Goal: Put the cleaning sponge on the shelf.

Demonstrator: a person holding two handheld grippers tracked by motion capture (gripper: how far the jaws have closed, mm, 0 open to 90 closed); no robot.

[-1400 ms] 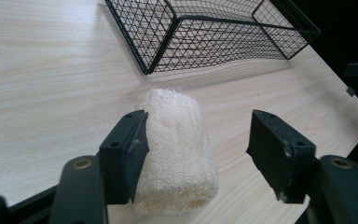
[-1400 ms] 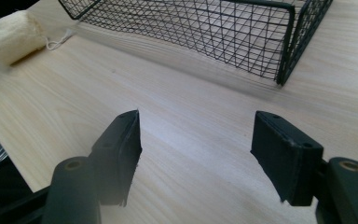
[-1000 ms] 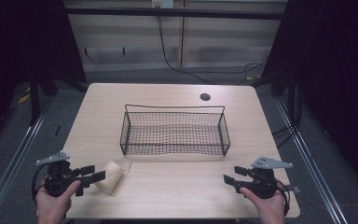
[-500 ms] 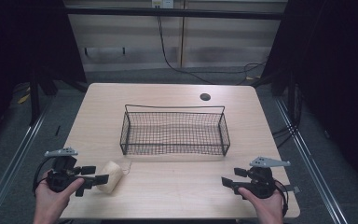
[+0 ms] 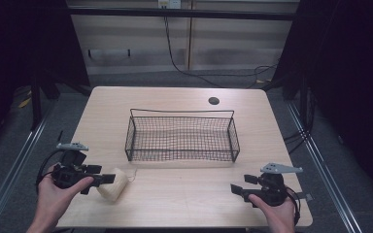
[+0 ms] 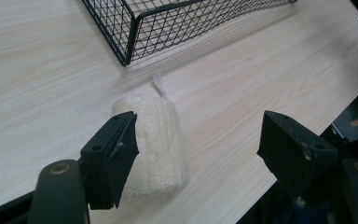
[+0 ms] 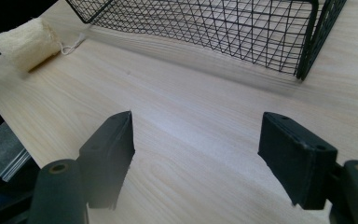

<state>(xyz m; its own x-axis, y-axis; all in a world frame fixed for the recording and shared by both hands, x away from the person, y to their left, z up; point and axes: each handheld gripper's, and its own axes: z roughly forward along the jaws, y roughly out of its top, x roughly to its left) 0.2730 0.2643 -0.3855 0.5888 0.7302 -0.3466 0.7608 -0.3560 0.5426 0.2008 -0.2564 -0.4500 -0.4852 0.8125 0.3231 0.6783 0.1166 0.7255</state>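
Both our grippers have released fingers; the left gripper [image 6: 198, 154] just narrowed around the loofah [image 6: 156, 140], not pressing.

Two bare forearms, no sleeves. Each hand carries a black two-jaw gripper — left gripper [image 5: 108, 178], right gripper [image 5: 233, 188] — topped by a grey three-cornered plate. Blocky jaws with brass-coloured pivot screws; black cables trail behind.

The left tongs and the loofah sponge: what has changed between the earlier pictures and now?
The left tongs have moved a little toward the loofah sponge. Their jaws have just been opening and then closing partly; they now stand open, with the sponge against one jaw but not pinched. The right tongs have just opened wider, with nothing between them. The sponge and the wire basket stayed in place.
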